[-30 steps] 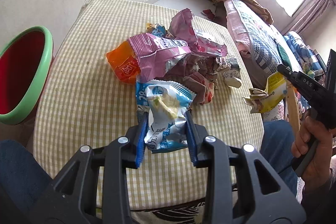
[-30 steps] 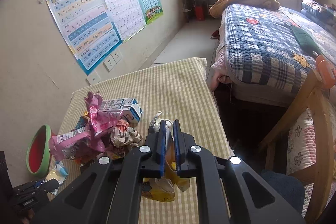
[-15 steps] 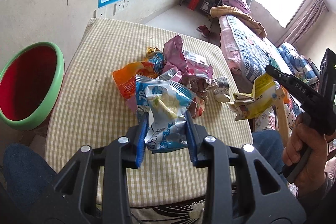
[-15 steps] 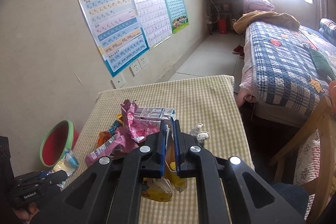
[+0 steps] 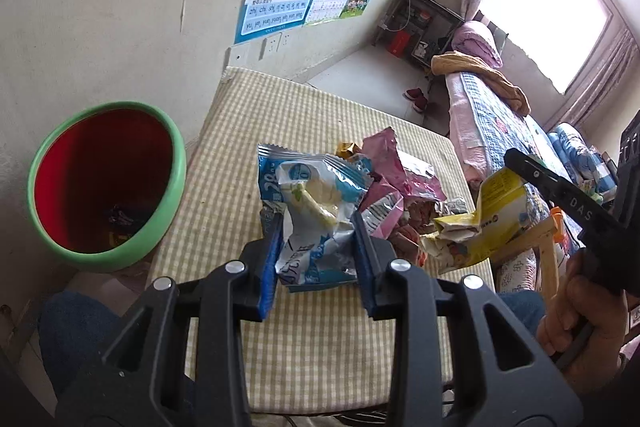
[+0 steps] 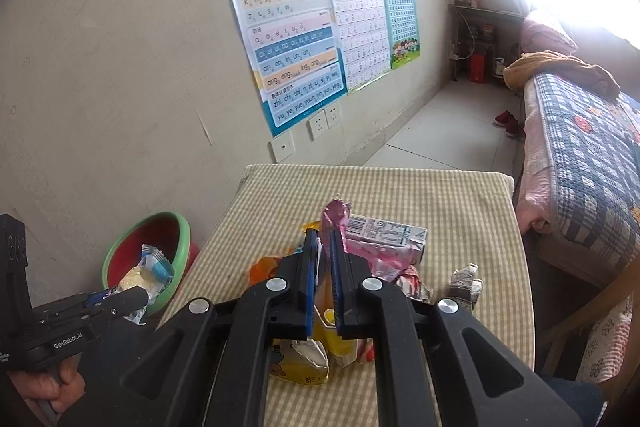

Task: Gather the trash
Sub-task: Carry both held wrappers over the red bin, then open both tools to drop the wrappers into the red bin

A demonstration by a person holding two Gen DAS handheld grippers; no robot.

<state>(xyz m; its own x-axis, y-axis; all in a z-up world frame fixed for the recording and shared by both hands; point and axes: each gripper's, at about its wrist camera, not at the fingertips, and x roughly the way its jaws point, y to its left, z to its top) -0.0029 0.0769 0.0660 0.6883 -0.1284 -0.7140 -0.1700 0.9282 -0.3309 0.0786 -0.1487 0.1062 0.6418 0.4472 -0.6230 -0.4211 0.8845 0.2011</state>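
Left gripper (image 5: 316, 247) clamps blue wrapper (image 5: 310, 205), right gripper (image 6: 325, 267) pinches yellow wrapper (image 6: 298, 361). Bin (image 5: 108, 183) at 9 o'clock: centre over it before releasing.

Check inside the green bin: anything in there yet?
The green bin has a few small dark and yellowish scraps at its red bottom. Its near wall hides part of the floor.
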